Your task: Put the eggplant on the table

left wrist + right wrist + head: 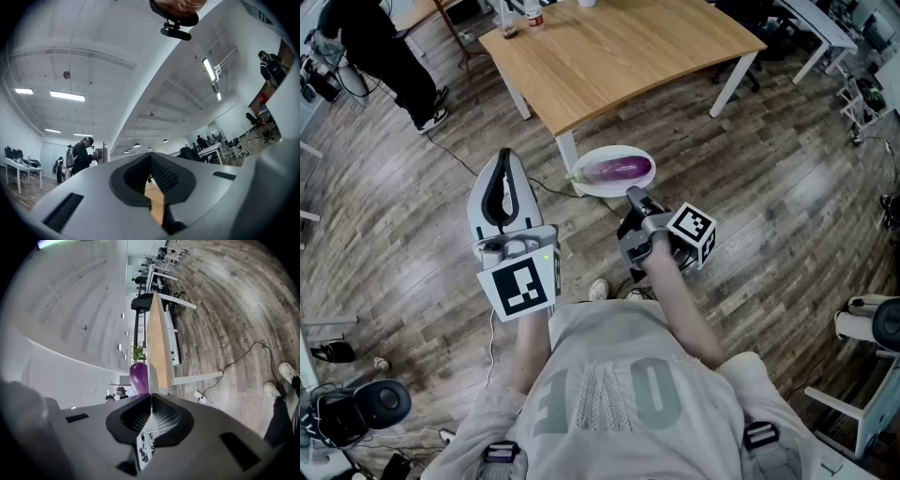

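A purple eggplant (623, 170) lies on a white plate (592, 184) that hangs above the wooden floor, just in front of the light wood table (628, 47). My right gripper (634, 194) is shut on the plate's near rim. In the right gripper view the plate (151, 380) shows edge-on as a thin white line between the closed jaws of my right gripper (151, 411), with the eggplant (138, 378) beyond them and the table (159, 343) behind. My left gripper (504, 155) is to the left, tilted upward, shut and empty. Only ceiling and room show past my left gripper (150, 157).
A person in dark clothes (389, 56) stands at the far left. Bottles (530, 14) sit on the table's far corner. A cable (544, 187) runs over the floor by the white table leg (566, 150). Chairs (872, 328) and desks stand at the right.
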